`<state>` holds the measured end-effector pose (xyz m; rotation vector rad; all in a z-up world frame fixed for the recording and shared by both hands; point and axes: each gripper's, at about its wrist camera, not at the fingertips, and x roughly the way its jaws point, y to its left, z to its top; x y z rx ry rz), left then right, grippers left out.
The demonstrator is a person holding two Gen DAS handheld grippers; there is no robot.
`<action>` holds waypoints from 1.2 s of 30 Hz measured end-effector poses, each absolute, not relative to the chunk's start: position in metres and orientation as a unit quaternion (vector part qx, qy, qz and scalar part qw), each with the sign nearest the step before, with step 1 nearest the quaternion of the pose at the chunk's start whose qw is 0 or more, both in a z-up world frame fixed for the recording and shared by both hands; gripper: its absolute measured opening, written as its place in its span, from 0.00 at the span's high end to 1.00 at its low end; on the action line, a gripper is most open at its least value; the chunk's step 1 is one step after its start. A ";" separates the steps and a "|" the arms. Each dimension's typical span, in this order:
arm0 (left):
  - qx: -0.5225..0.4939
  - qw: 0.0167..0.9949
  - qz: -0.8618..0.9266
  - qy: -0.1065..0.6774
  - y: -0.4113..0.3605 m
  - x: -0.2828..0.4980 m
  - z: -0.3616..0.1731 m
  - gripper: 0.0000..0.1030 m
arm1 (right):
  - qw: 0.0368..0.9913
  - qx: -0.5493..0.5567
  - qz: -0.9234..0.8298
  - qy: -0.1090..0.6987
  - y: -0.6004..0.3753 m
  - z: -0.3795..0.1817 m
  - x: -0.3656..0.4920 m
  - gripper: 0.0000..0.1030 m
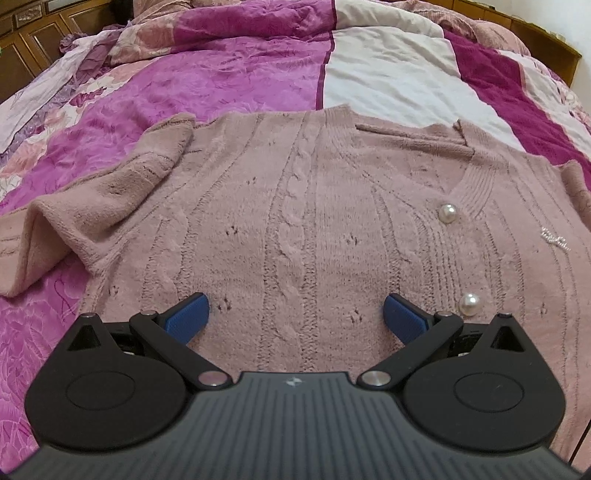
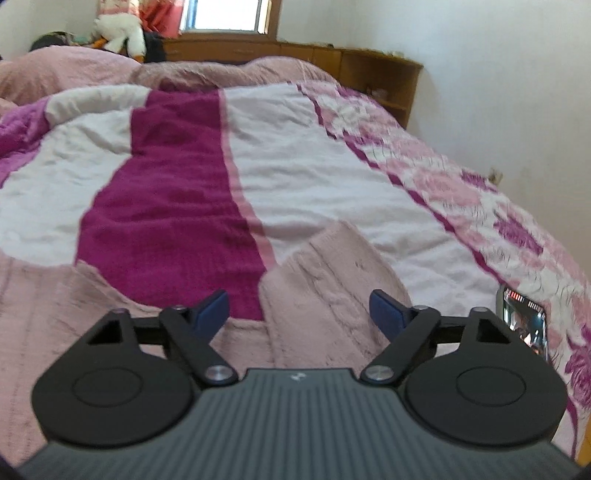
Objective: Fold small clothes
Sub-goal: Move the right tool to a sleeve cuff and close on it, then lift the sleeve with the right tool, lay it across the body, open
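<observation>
- Pink cable-knit cardigan with pearl buttons (image 1: 314, 206) lies flat on patchwork quilted bedspread (image 1: 388, 74).
- Left gripper (image 1: 295, 317) released above its body; right gripper (image 2: 299, 310) released, straddling pink knit sleeve (image 2: 332, 280).
- Advice: pinch cuff fully, fold across squarely.

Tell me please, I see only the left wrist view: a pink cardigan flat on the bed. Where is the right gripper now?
Observer: The right gripper hovers over one sleeve of the cardigan, which lies out on the quilt.
Operator: Does it hold this sleeve?
Observer: No. Its jaws stand open and nothing is pinched; the sleeve lies between and beyond them.
Operator: Is something near that I must avoid?
Observer: Yes, a phone with a lit screen lies on the quilt, just right of the right gripper.
Operator: And beyond the bed?
Observer: A white plush toy sits by the window.
</observation>
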<state>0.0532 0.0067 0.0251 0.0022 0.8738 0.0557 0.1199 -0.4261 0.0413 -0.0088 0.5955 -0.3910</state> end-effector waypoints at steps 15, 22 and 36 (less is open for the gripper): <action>0.012 0.906 0.028 0.422 0.004 0.056 0.020 0.00 | 0.932 0.017 -0.200 0.301 -0.444 0.026 0.125 0.76; 0.012 0.907 0.027 0.421 0.004 0.056 0.020 0.00 | 0.938 0.031 -0.187 0.289 -0.446 0.040 0.119 0.87; 0.001 0.910 0.003 0.416 0.013 0.052 0.024 0.00 | 0.972 0.101 -0.072 0.198 -0.411 0.106 0.082 0.88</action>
